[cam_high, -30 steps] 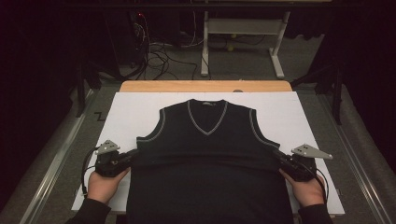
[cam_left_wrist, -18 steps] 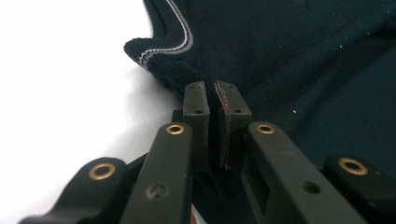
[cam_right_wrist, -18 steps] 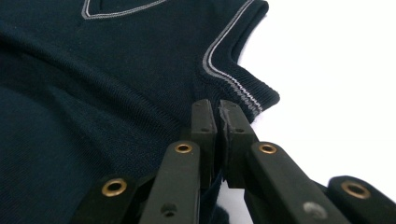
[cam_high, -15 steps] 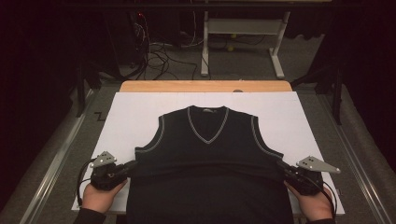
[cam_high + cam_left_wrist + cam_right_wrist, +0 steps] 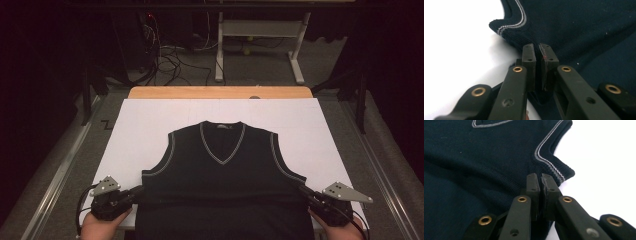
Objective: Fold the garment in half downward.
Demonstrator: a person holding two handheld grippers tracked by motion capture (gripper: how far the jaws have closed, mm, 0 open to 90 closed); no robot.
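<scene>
- Nearest the person, the left gripper (image 5: 131, 194) has its jaws clamped on the side edge of the dark navy knitted sleeveless vest with grey-striped trim (image 5: 222, 190), just below the armhole; in the left gripper view the pads (image 5: 528, 53) meet with a fold of knit pinched between them.
- The right gripper (image 5: 306, 192) mirrors it on the other side edge, its jaws pressed together on the fabric just under the striped armhole band (image 5: 554, 168), as the right gripper view shows.
- A hand (image 5: 100, 227) backs each gripper at the near edge of the desk (image 5: 220, 92).
- The vest lies front up on the white sheet (image 5: 150, 120) that covers the desk, V-neck (image 5: 222, 145) pointing toward the person, its hem running off the near edge and its shoulders about mid-sheet.
- Beyond the sheet a strip of bare wood desk shows; further off stand cables and a white metal frame (image 5: 260, 45) on the floor.
- Judged step: the garment is held at both sides and being positioned or smoothed flat, likely ahead of a fold.
- The next move calls for both hands to travel evenly, keeping the knit lightly taut so neither side slips from its pinch or skews the vest.
</scene>
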